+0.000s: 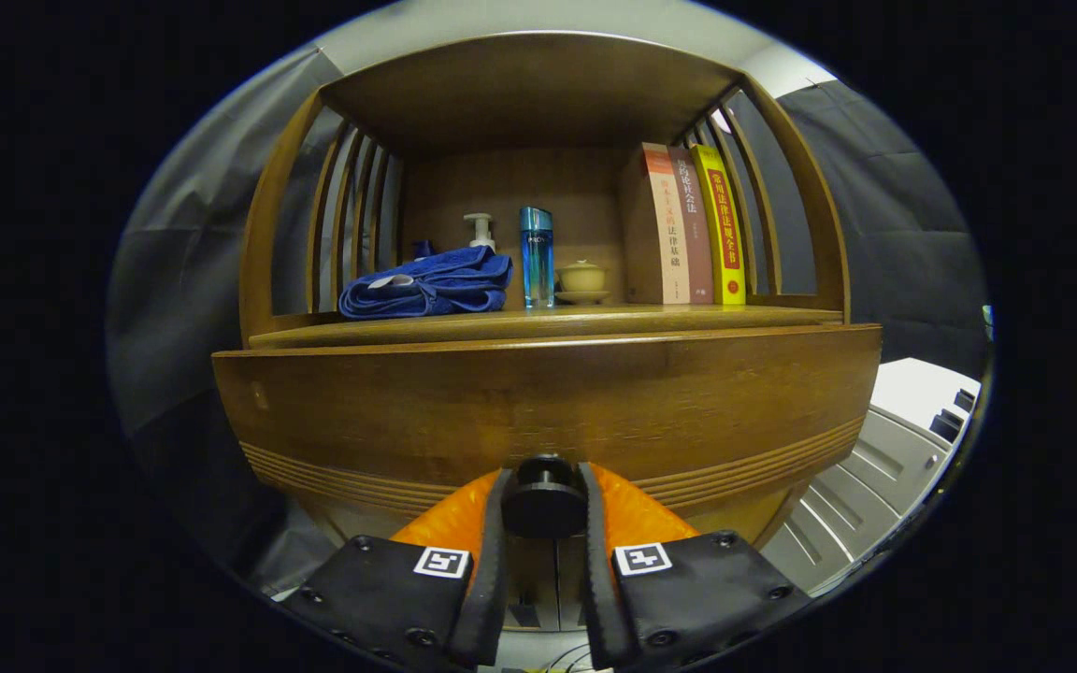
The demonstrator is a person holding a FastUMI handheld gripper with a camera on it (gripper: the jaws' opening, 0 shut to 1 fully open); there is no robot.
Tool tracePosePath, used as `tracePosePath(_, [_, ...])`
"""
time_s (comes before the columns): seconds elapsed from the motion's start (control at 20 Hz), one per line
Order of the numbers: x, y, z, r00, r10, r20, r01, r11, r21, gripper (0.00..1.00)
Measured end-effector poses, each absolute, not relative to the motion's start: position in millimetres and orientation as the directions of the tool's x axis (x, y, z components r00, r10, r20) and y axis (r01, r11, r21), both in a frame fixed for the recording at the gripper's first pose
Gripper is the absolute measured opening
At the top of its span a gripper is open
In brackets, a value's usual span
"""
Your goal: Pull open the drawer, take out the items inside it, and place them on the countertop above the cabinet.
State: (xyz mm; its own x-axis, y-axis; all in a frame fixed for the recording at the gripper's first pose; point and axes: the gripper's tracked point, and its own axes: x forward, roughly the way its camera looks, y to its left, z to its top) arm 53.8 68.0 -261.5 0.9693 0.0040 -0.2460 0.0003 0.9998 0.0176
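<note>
Wooden drawer (538, 411) fills mid-frame; the tool (543, 509) grips its knob (543, 503) at bottom centre — best pull straight back, keeping level.

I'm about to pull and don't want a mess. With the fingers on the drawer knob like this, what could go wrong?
1. The gripper is closed on the small round knob of the drawer front; an off-axis pull could let it slip out.
2. A jerky pull may shake the countertop, where the tall blue bottle and upright books could topple.
</note>
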Motion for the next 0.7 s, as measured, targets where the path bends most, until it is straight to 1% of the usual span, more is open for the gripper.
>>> tracePosePath(0.35, [0.5,66.9,-246.6,0.966,-0.004,-0.258,0.0,1.0,-0.015,0.43])
tracePosePath(0.7, [-57.6,68.7,-231.2,0.966,0.019,-0.257,-0.023,1.0,-0.012,0.43])
